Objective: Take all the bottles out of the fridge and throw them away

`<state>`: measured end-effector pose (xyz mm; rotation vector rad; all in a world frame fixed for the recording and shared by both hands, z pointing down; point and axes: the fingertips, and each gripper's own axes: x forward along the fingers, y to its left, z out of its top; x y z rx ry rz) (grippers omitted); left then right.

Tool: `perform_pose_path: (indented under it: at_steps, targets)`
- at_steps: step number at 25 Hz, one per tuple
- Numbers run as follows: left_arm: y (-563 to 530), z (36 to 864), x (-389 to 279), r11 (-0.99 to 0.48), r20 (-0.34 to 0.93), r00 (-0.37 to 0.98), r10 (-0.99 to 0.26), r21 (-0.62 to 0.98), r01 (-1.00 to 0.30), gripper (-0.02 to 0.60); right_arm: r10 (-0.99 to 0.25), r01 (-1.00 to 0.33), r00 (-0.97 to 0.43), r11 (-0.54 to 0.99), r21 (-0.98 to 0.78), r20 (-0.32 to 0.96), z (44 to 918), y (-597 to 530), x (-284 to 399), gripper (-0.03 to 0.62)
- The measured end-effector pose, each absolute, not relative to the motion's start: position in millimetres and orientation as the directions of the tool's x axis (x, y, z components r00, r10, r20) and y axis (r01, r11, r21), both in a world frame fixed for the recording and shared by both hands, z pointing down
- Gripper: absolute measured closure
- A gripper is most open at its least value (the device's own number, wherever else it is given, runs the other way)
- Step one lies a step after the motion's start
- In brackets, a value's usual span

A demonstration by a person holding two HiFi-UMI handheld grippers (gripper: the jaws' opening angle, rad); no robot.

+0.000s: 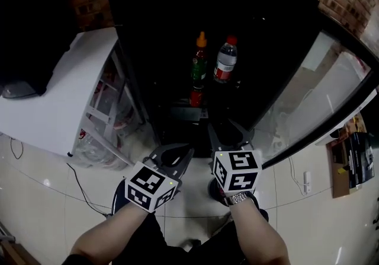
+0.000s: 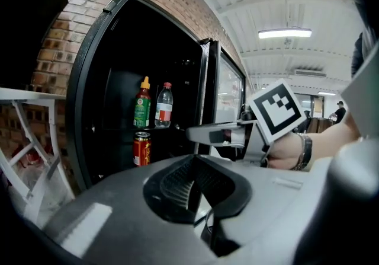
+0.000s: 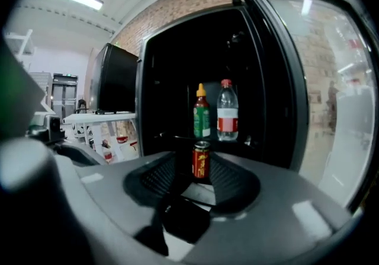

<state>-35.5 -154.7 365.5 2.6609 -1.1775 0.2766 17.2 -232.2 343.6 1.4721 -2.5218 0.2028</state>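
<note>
The black fridge stands open in front of me. On its shelf are a sauce bottle with a green label and orange cap and a clear water bottle with a red label. A red can stands one level lower. Both grippers hover side by side in front of the fridge, apart from the bottles. My left gripper has its pads together and holds nothing. My right gripper is open and empty. In the right gripper view the can shows far off between the jaws, with the sauce bottle and water bottle above it.
The fridge's glass door is swung open to the right. A white table with a rack of packaged goods under it stands to the left of the fridge. A cable lies on the tiled floor. Brick wall behind.
</note>
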Motion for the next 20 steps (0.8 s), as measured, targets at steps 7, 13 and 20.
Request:
perform_pose_path:
  at_steps: [7,13,20]
  targets:
    - [-185,337,-62,-0.639,0.214,0.643,-0.735,0.096,-0.763,0.578,-0.853,-0.867,-0.482,0.497,0.027,0.199,301,-275,-12,0.388]
    - [-208,328,-76,-0.636,0.196,0.64,-0.743,0.091,-0.766,0.578,-0.869,-0.876,-0.462,0.478,0.058,0.177,279,-313,-31,0.379]
    - [-238,317,-81,-0.647,0.178,0.65,-0.739,0.082,-0.758,0.578,-0.882,-0.884,-0.44,0.459,0.091,0.169,260,-357,-49,0.35]
